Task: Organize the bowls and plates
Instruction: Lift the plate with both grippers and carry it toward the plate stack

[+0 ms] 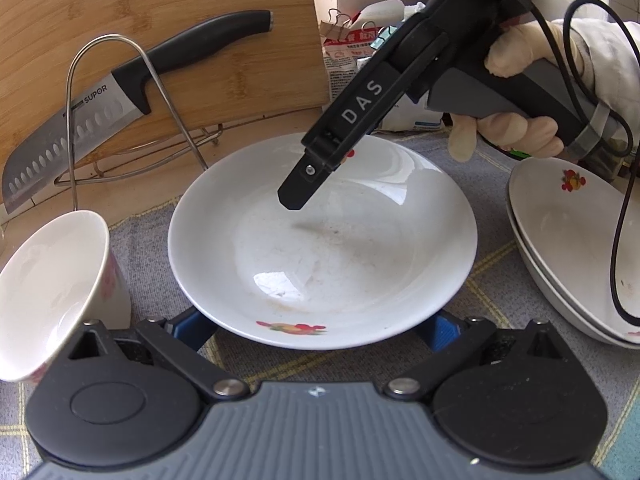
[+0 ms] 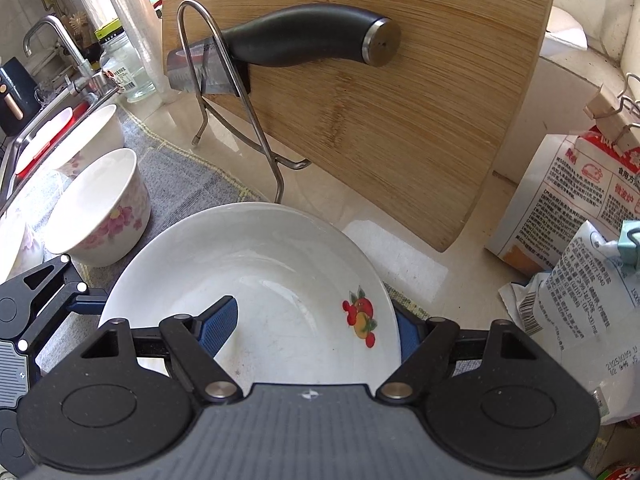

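A white plate [image 1: 320,248] with fruit prints lies on the grey checked cloth. My left gripper [image 1: 320,330] is open, its blue fingers under the plate's near rim on both sides. My right gripper [image 2: 316,330] is open too, one blue pad inside the plate [image 2: 272,280] and one outside its rim; in the left wrist view it reaches down over the plate's far side [image 1: 298,194]. A flowered white bowl [image 1: 52,292] stands at the left. Two stacked white plates [image 1: 568,248] sit at the right.
A bamboo cutting board [image 2: 380,120] leans in a wire rack [image 2: 240,120] with a black-handled knife [image 2: 304,40] behind the plate. Two more flowered bowls [image 2: 96,208] stand left, near a sink [image 2: 24,152]. Clipped food bags [image 2: 568,208] stand at the right.
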`<action>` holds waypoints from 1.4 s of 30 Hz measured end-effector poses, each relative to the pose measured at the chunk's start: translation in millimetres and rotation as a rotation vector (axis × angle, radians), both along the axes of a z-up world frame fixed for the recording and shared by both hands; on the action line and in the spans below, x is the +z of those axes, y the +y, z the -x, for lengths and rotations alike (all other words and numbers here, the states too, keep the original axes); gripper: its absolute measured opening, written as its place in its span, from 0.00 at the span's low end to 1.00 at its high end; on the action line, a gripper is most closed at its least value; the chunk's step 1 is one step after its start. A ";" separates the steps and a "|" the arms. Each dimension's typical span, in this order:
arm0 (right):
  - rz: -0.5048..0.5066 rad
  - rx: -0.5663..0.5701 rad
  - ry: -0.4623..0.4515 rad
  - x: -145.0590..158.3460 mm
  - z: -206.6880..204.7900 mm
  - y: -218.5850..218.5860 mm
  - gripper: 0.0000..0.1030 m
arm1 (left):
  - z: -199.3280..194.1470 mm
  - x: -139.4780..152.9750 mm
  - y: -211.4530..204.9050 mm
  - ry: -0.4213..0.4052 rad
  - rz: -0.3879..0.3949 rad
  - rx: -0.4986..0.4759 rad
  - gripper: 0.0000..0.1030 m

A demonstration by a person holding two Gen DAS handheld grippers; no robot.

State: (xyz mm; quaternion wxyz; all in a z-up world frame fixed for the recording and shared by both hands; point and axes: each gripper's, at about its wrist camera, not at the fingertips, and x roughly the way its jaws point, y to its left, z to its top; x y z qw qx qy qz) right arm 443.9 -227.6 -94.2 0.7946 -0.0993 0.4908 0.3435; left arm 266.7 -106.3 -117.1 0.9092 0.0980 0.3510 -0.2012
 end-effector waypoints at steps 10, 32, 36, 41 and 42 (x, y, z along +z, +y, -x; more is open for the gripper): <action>-0.006 -0.007 0.014 4.2 9.7 -0.2 0.82 | -2.9 4.3 2.0 0.008 -0.004 -0.007 0.98; -0.042 -0.038 -0.008 31.2 60.5 -3.2 0.81 | 31.0 30.3 4.3 -0.002 -0.030 -0.062 0.98; -0.052 -0.051 -0.018 38.4 73.8 -6.0 0.82 | 40.3 36.7 3.0 -0.007 -0.037 -0.076 0.98; -0.061 -0.070 -0.028 46.4 89.7 -10.5 0.82 | 56.0 45.0 1.2 -0.012 -0.043 -0.095 0.98; -0.061 -0.072 -0.031 47.7 93.0 -11.8 0.82 | 58.2 45.6 0.8 -0.013 -0.044 -0.100 0.98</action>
